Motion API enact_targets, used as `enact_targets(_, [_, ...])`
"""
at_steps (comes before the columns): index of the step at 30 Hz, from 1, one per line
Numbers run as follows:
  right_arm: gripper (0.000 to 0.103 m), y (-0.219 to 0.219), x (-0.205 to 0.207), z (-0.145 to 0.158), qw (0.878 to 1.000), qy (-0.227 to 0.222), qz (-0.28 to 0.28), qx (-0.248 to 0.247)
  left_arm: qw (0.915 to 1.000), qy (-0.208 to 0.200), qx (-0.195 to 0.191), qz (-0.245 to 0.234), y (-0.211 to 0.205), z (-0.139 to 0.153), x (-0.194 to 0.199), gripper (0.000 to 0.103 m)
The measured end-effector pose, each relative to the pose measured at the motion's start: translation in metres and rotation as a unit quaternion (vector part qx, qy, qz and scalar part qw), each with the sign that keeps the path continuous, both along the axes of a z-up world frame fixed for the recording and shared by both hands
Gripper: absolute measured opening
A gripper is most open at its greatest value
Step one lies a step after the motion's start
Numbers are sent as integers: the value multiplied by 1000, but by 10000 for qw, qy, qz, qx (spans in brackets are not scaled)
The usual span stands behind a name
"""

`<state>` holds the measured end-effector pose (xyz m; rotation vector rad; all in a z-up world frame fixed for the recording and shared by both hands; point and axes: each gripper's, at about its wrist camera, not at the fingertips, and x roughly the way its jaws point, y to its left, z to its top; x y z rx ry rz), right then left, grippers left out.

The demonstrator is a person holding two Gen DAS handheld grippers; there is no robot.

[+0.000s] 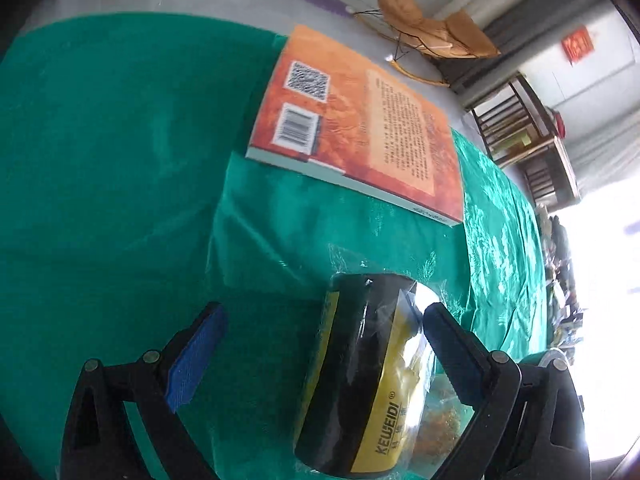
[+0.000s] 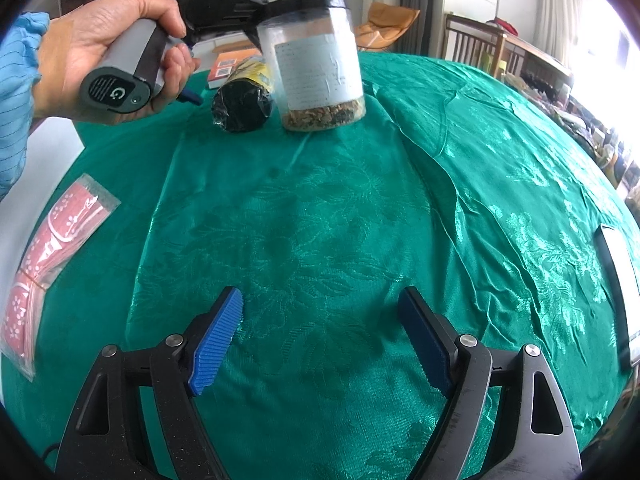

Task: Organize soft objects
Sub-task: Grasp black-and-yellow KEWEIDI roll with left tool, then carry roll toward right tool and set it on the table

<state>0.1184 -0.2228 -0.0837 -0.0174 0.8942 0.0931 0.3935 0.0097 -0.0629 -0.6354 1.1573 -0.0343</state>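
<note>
Now one black-and-yellow roll [image 1: 360, 376] in clear wrap lies on the green cloth [image 2: 320, 220], between the wide-open fingers of the left gripper [image 1: 320, 352], pads not pressing it. One jar [image 2: 316, 68] stands just beside it. One orange book [image 1: 360, 120] lies farther off. The right gripper [image 2: 320, 336] gapes wide, holding nothing. Two red packets [image 2: 52, 248] lie near the cloth's edge.

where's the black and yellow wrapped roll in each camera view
Left wrist view: the black and yellow wrapped roll fills the lower centre, lying between the open fingers of the left gripper.
Right wrist view: the roll is small at upper centre-left, lying on the green cloth just left of the clear jar.
Shared landmark: the orange book, beyond the roll in both views.
</note>
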Motion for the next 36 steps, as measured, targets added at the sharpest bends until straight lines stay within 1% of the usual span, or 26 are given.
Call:
enact_targets(2, [83, 1, 0, 0, 10000, -1, 0, 1, 10000, -9, -58, -74, -2, 0, 1, 98])
enact_targets(5, [83, 0, 0, 0, 10000, -1, 1, 1, 9983, -141, -39, -561, -23, 4, 2, 98])
enact_targets(6, [83, 0, 0, 0, 10000, -1, 2, 2, 9975, -152, 17, -695, -30, 5, 2, 98])
enact_targets(8, [83, 1, 0, 0, 10000, -2, 3, 2, 9955, -109, 317, -891, -45, 2, 4, 96])
enact_targets(9, [83, 0, 0, 0, 10000, -2, 4, 3, 9938, -42, 543, -966, -50, -1, 4, 89])
enact_targets(10, [83, 1, 0, 0, 10000, -2, 4, 4, 9924, -22, 687, -1020, -53, -4, 3, 79])
enact_targets(11, [83, 1, 0, 0, 10000, -2, 4, 5, 9913, -174, 790, -1041, -53, -2, -1, 68])
enact_targets(12, [83, 0, 0, 0, 10000, -3, 4, 5, 9913, -293, 710, -1064, -52, -1, -4, 55])
enact_targets(15, [83, 0, 1, 0, 10000, -1, 5, 9, 9924, -387, 734, -907, -37, 6, -22, 52])
enact_targets(16, [83, 0, 1, 0, 10000, -2, 6, 12, 9914, -487, 779, -935, -32, 11, -32, 52])
enact_targets(18, [83, 0, 0, 1, 10000, -11, 4, 61, 9865, -687, 938, -1156, -26, 25, -63, 52])
enact_targets(19, [82, -3, 0, 1, 9999, -35, -7, 151, 9835, -762, 968, -1323, -25, 30, -81, 52])
enact_targets(20, [82, -8, -2, 3, 9994, -87, -64, 343, 9796, -821, 981, -1550, -28, 35, -102, 52])
enact_targets(22, [82, -28, -7, 9, 9950, -255, -357, 899, 9684, -830, 1029, -2116, -45, 38, -143, 52])
enact_targets(24, [82, -51, -14, 17, 9868, -495, -766, 1337, 9552, -769, 1071, -2650, -70, 32, -177, 52])
enact_targets(26, [82, -75, -28, 26, 9755, -834, -1330, 1539, 9423, -756, 1013, -3100, -108, 22, -197, 52])
enact_targets(27, [82, -84, -35, 29, 9695, -990, -1584, 1585, 9377, -810, 1016, -3221, -123, 20, -201, 52])
enact_targets(28, [82, -92, -42, 33, 9635, -1140, -1805, 1616, 9340, -915, 1040, -3294, -139, 20, -202, 52])
enact_targets(29, [82, -99, -51, 38, 9575, -1291, -2018, 1607, 9324, -1102, 1051, -3277, -156, 23, -200, 53])
enact_targets(30, [82, -103, -56, 40, 9541, -1370, -2147, 1578, 9321, -1251, 1082, -3222, -165, 27, -197, 55])
enact_targets(31, [82, -107, -61, 42, 9507, -1438, -2265, 1557, 9318, -1383, 1175, -3144, -173, 29, -193, 58])
enact_targets(32, [82, -111, -65, 43, 9474, -1482, -2365, 1569, 9310, -1479, 1408, -3026, -180, 31, -187, 61])
enact_targets(33, [82, -114, -69, 44, 9442, -1518, -2452, 1590, 9296, -1530, 1627, -2931, -183, 31, -184, 67])
enact_targets(34, [82, -116, -72, 46, 9411, -1563, -2541, 1591, 9281, -1593, 1874, -2796, -180, 33, -186, 76])
enact_targets(35, [82, -118, -76, 47, 9386, -1607, -2607, 1590, 9279, -1619, 1978, -2712, -173, 33, -187, 81])
enact_targets(36, [83, -119, -77, 48, 9370, -1635, -2635, 1606, 9281, -1671, 2023, -2643, -162, 33, -193, 88])
